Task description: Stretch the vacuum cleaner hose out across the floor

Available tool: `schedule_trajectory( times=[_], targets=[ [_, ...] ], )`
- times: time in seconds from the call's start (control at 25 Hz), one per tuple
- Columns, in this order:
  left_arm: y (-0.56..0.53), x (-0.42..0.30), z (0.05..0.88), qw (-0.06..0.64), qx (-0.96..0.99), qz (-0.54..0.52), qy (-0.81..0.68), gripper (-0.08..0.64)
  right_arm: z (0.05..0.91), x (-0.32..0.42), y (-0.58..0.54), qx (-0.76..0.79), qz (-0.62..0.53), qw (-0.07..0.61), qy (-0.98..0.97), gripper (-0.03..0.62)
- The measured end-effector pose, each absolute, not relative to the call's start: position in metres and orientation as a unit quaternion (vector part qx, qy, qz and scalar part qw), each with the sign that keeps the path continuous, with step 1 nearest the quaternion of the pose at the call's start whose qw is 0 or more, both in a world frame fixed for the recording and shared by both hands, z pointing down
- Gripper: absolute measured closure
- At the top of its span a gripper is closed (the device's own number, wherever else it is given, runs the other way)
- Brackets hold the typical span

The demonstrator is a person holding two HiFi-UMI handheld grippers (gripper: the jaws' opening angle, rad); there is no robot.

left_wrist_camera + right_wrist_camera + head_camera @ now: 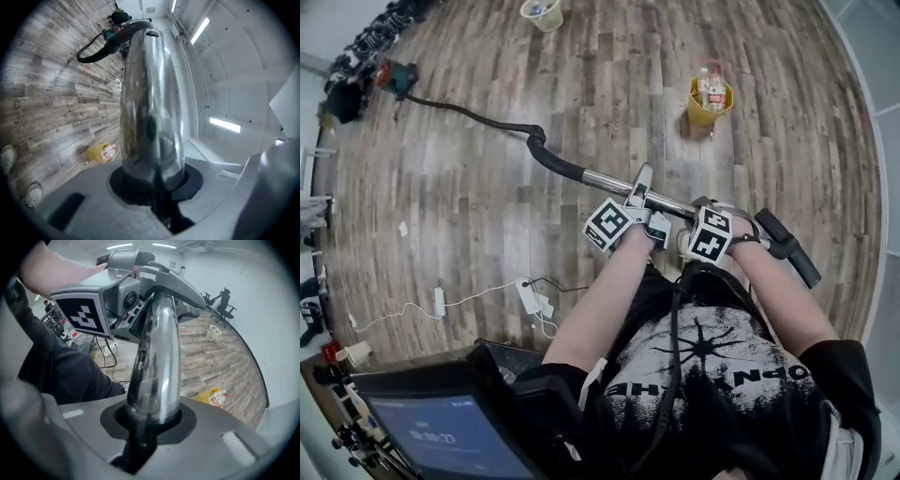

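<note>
- Now, in the head view, the left gripper (637, 208) and the right gripper (701, 214) sit side by side on the shiny metal tube (605, 180), close in front of the person's body. Two grips so near each other probably stop the long tube from twisting when it is pulled.
- The black hose (487, 120) runs from the end of that tube, up and left across the wood floor (487, 206), to the vacuum cleaner (394, 77) far off at the edge of the room. It bends near the tube but mostly lies long, so I think the stretching is nearly done.
- A yellow bucket (710, 103) stands well apart from the hose, so it looks out of the way.
- In the left gripper view, the jaws are clamped on the metal tube (150, 103). It fills the round gap between them. The tube points away toward the hose (93, 51), which curls far off. A tight hold like this lets the person tug without slipping.
- In the right gripper view, these jaws are also clamped on the tube (157, 357). The tube curves up to the left gripper (84, 312) just ahead, so both pull the same way.
</note>
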State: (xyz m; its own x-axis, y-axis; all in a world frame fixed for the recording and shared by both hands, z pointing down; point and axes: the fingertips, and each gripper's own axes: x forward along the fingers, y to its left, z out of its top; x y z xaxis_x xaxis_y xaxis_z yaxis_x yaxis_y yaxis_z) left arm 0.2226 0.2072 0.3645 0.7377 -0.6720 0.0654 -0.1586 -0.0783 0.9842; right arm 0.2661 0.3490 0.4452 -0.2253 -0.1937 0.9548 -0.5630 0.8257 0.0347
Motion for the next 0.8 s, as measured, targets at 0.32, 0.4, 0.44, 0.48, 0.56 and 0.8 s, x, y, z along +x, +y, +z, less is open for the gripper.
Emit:
schedule_trajectory(
  times=[0.32,0.4,0.44,0.48,0.56,0.8],
  targets=[
    [0.241,0.247,0.397,0.634,0.694,-0.186,-0.286,0.505,0.469,0.283,0.387,0.252,0.193,0.57,-0.758,0.514],
    [0.25,0.259,0.396,0.631,0.695,-0.184,-0.292,0.505,0.469,0.296,0.396,0.249,0.192,0.566,-0.762,0.514],
    [0.254,0.267,0.394,0.628,0.696,-0.184,-0.295,0.505,0.468,0.304,0.4,0.247,0.191,0.564,-0.765,0.514],
    [0.258,0.275,0.391,0.624,0.698,-0.184,-0.299,0.505,0.466,0.313,0.404,0.245,0.189,0.561,-0.767,0.514],
    [0.267,0.291,0.387,0.616,0.7,-0.189,-0.307,0.503,0.465,0.33,0.411,0.241,0.181,0.558,-0.774,0.514],
    [0.286,0.318,0.387,0.596,0.698,-0.214,-0.336,0.505,0.47,0.367,0.425,0.218,0.149,0.557,-0.787,0.513]
  ],
)
